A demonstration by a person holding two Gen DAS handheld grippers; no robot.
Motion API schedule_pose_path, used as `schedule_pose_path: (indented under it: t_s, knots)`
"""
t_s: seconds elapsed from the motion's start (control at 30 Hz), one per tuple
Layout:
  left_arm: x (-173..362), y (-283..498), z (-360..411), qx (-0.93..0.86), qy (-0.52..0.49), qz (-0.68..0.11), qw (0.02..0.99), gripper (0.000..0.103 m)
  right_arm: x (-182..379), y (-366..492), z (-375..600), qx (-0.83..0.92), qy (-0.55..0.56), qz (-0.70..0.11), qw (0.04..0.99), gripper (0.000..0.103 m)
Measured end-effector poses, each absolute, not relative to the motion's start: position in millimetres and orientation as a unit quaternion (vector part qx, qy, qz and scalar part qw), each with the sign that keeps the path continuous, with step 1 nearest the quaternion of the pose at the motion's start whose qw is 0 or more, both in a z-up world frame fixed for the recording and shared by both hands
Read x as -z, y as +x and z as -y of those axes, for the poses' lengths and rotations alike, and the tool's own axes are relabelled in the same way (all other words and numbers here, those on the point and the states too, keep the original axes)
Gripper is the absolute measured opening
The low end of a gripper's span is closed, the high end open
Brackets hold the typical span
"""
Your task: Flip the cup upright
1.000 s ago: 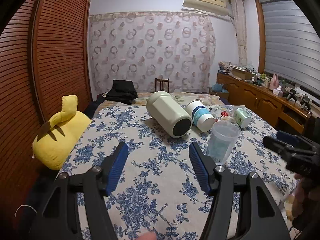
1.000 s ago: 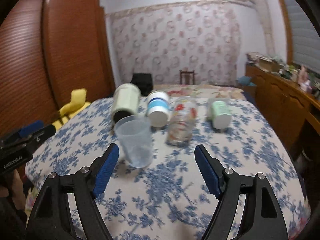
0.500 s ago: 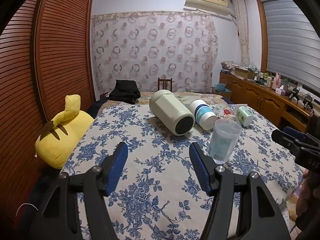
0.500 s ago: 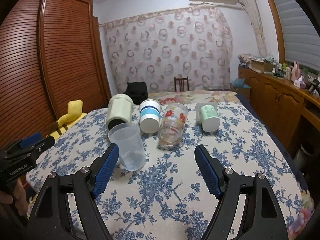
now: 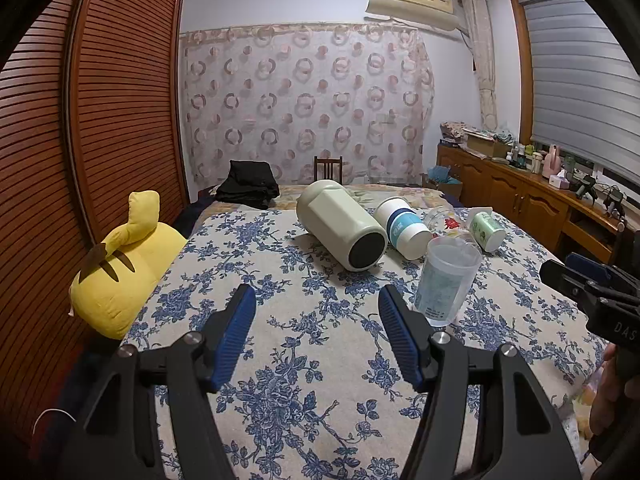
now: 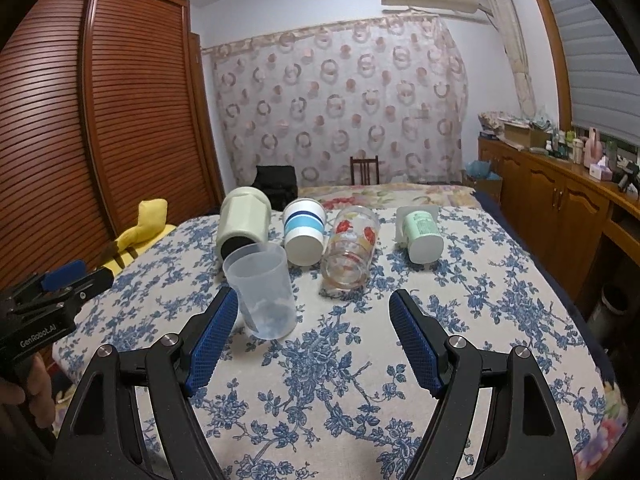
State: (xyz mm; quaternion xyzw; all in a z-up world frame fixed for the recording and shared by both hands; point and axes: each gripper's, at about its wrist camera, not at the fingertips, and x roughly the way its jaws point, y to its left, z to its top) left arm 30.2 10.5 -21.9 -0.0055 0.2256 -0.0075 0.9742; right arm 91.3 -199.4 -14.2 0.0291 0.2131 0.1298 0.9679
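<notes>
Clear cup [image 6: 262, 290] is standing mouth-up on the bed [image 6: 500, 280], so one cup looks sorted. It sits at the front of the bunch, just past the left jaw of the right gripper [image 6: 312, 338] and off to the right of the left gripper [image 5: 318, 330].

Both grippers have their jaws wide open with nothing in them, hovering over bare bedspread.

What's left, as far as I can tell: four more are lying on their sides behind it. Big pale green mug [image 6: 242, 226], white cup with blue stripes [image 6: 303, 232], glass [image 6: 350, 252] with red flowers, and a small green cup [image 6: 422, 234] well apart on the right. If the job covers all of them, it's barely a fifth done. The glass sits closest to the right gripper, so that'd be my guess for next.
</notes>
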Motion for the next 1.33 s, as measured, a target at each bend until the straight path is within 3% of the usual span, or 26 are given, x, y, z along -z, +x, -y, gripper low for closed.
schedule_pose_path:
  t_s: [1.33]
  knots:
    - [18.6, 28.2, -8.5, 0.007, -0.006, -0.22, 0.975, 0.064, 14.0, 91.8, 197.9, -0.13, 0.028, -0.212, 0.968, 0.08]
